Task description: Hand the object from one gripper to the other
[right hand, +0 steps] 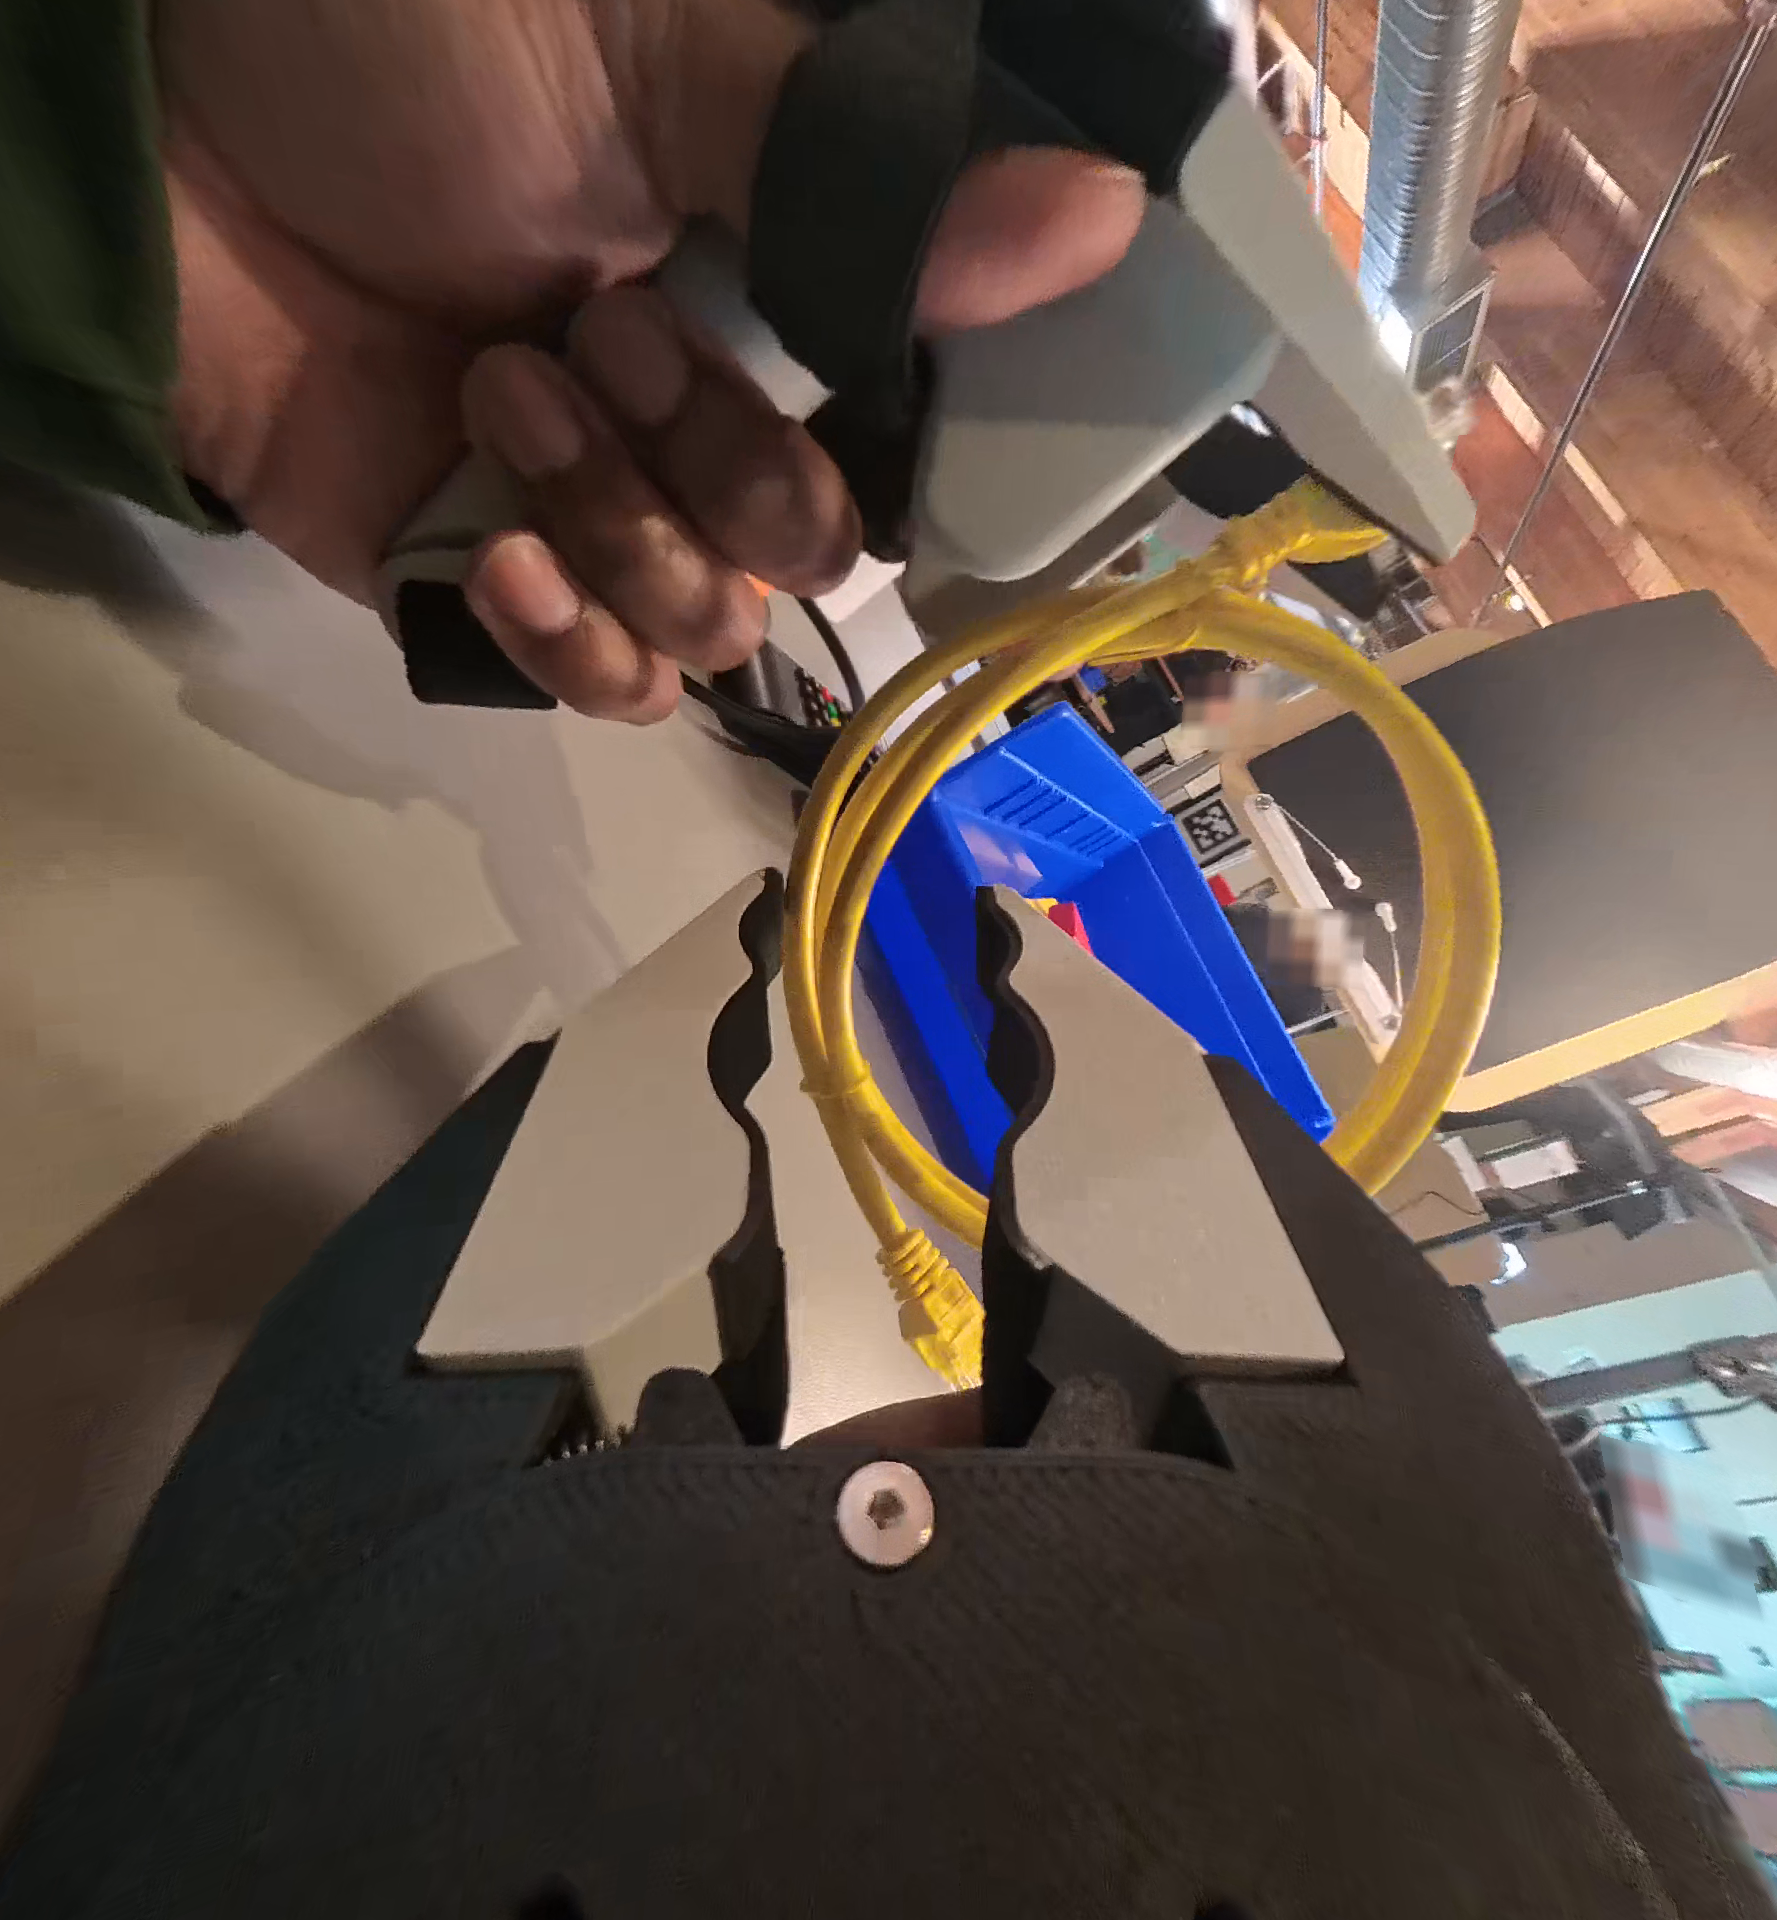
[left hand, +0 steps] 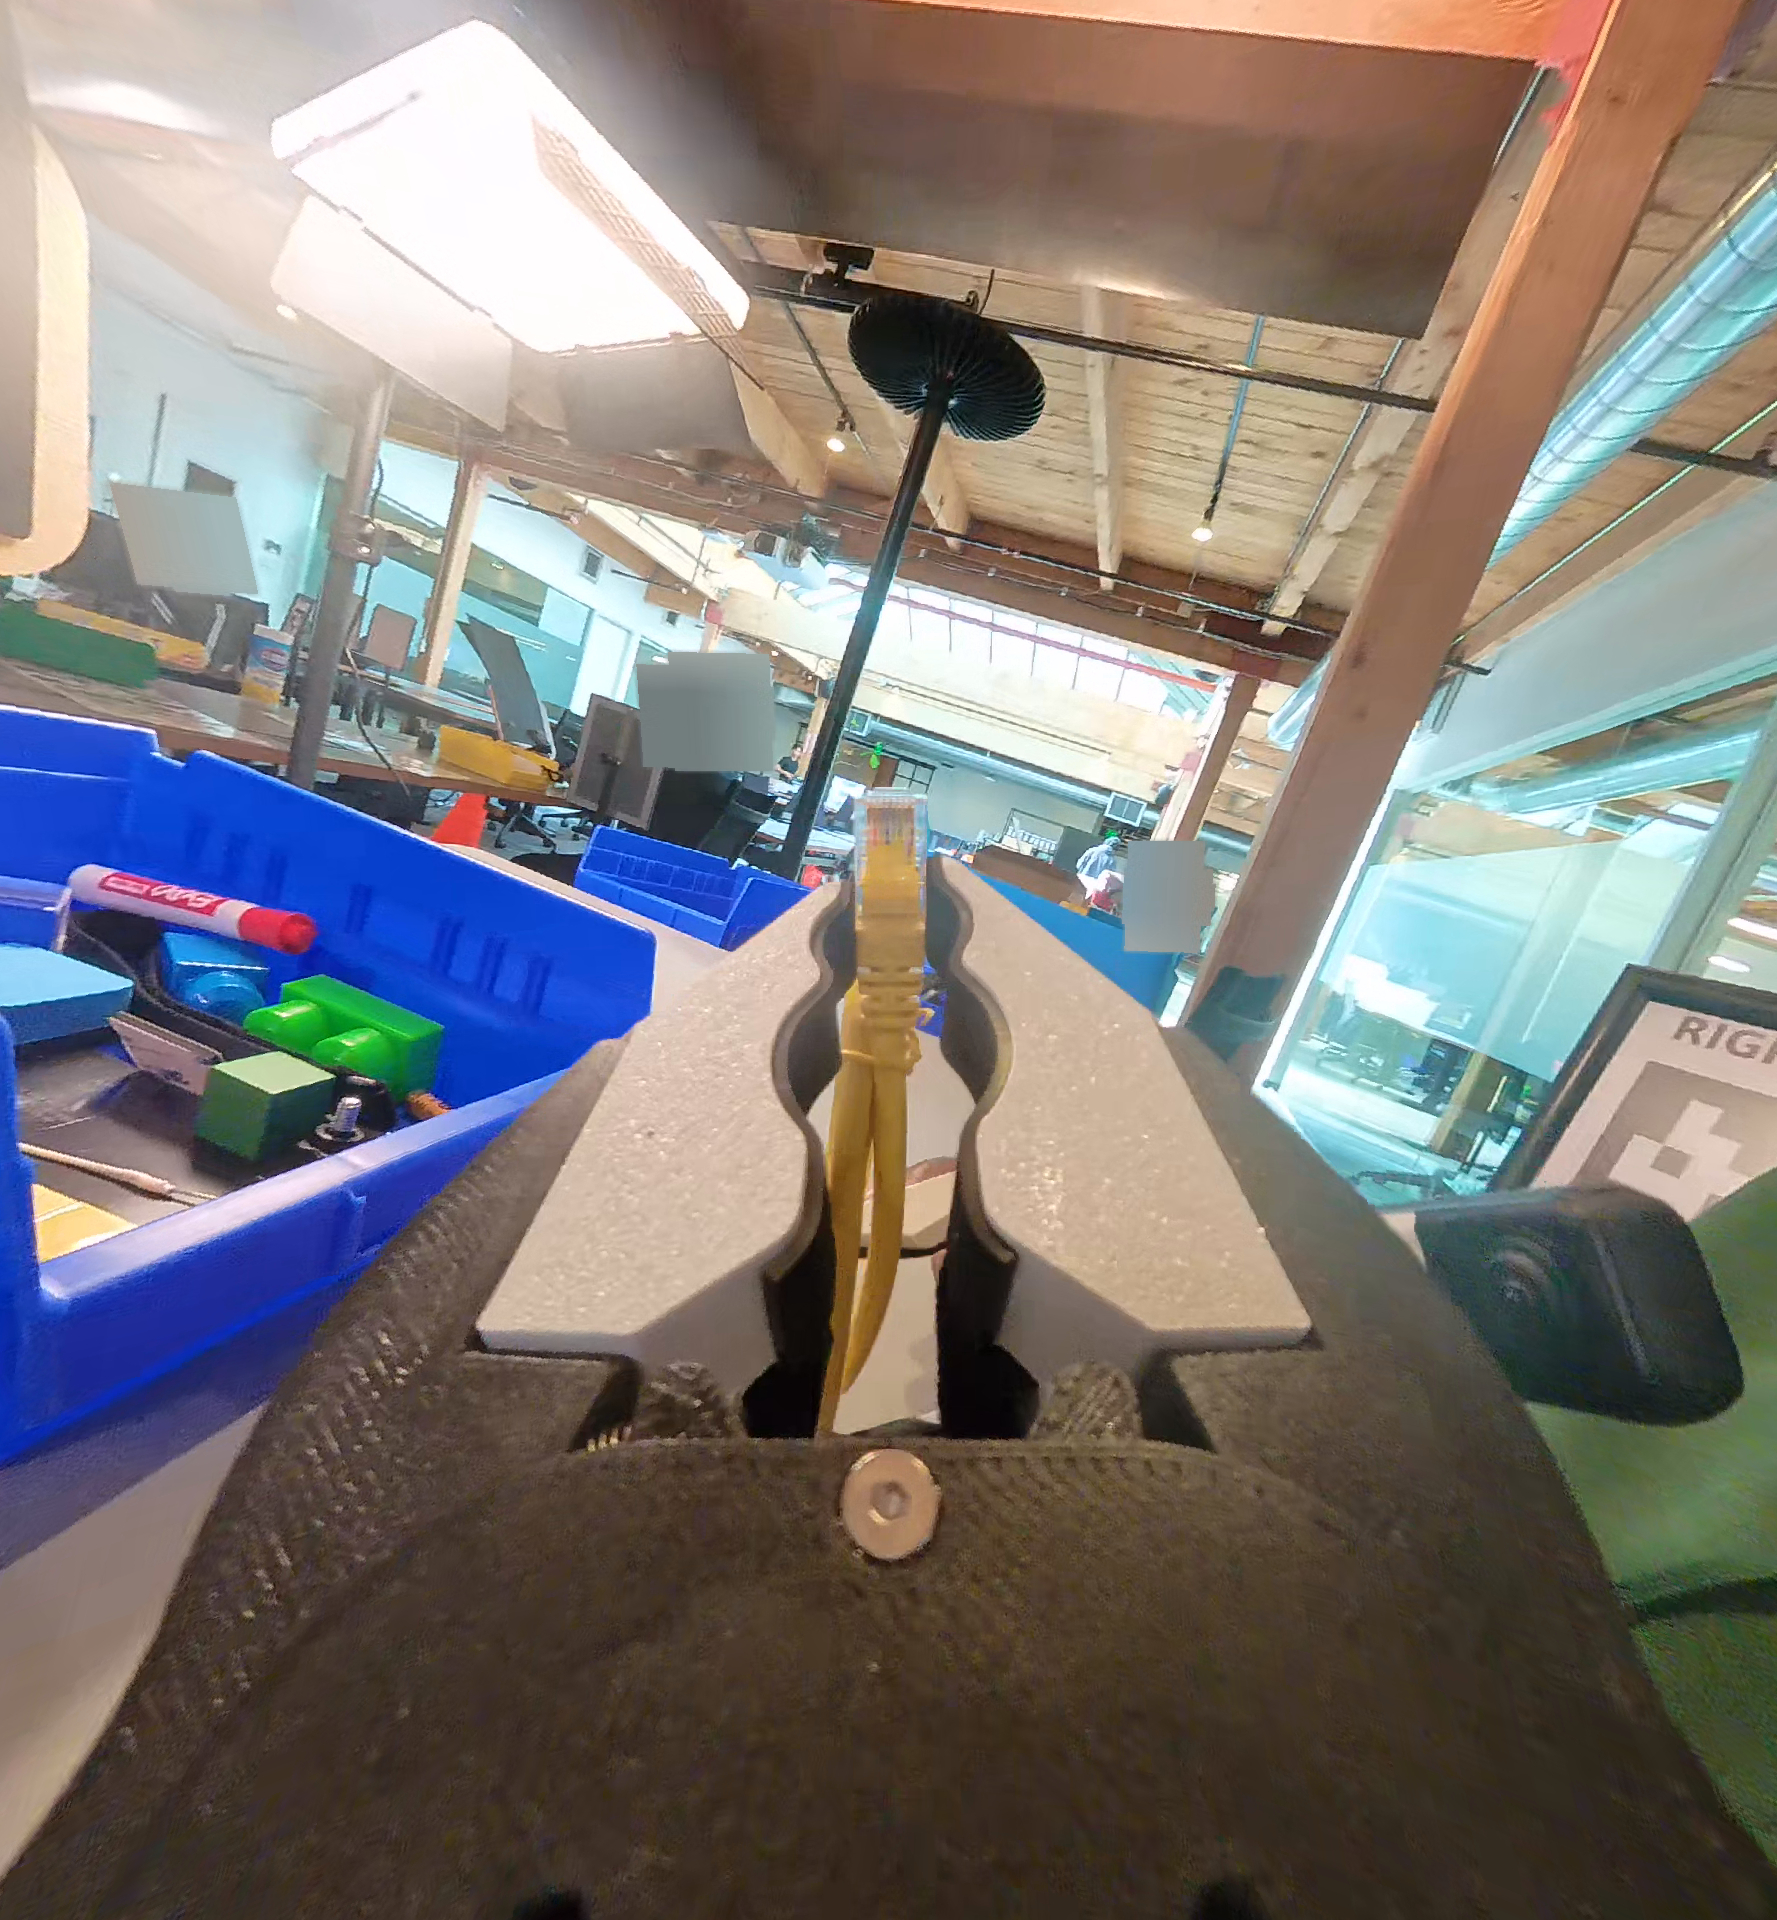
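A coiled yellow network cable is pinched in my left gripper, which is shut on it just behind one plug; that plug sticks out past the tips. In the right wrist view the left gripper, held by a hand, hangs the cable's loop in the air. My right gripper is open. Two strands of the loop and the second plug lie between its fingers, which do not press on them.
A blue bin at the left holds a red marker, green blocks and other small parts. It also shows in the right wrist view behind the loop. The right gripper's camera is close at the right. A grey tabletop lies below.
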Tool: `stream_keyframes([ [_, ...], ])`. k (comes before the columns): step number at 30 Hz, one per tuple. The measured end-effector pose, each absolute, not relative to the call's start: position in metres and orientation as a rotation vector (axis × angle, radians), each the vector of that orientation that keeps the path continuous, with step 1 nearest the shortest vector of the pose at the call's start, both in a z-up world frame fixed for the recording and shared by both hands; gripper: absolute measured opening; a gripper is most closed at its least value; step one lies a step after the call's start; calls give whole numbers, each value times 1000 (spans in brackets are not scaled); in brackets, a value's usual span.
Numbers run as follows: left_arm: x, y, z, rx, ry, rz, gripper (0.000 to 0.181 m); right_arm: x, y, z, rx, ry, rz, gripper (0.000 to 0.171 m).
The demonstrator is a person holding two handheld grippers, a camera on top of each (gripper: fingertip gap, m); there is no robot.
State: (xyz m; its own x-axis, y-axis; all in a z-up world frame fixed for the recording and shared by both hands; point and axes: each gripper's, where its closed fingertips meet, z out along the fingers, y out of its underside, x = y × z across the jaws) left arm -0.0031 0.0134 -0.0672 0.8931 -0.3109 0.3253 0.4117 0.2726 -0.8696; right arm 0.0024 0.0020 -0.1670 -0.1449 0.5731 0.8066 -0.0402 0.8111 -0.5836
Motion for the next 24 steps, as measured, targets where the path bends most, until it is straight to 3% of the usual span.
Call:
stream_keyframes([
  [3, -1, 13, -66, -1188, -89, -502, 12, 1, 6, -170, -414, -1637, 490, 32],
  [6, 0, 12, -63, -1172, -82, -510, 12, 0, 9, -171, -429, -1640, 473, 15],
  [11, 1, 9, -58, -1131, -79, -530, 16, 2, 12, -159, -479, -1591, 564, 11],
  [15, 5, 16, -64, -1186, -66, -475, 35, 3, 13, -152, -514, -1565, 636, 11],
  [24, 11, 10, -57, -1146, -19, -494, 40, 5, 14, -146, -561, -1547, 740, 11],
])
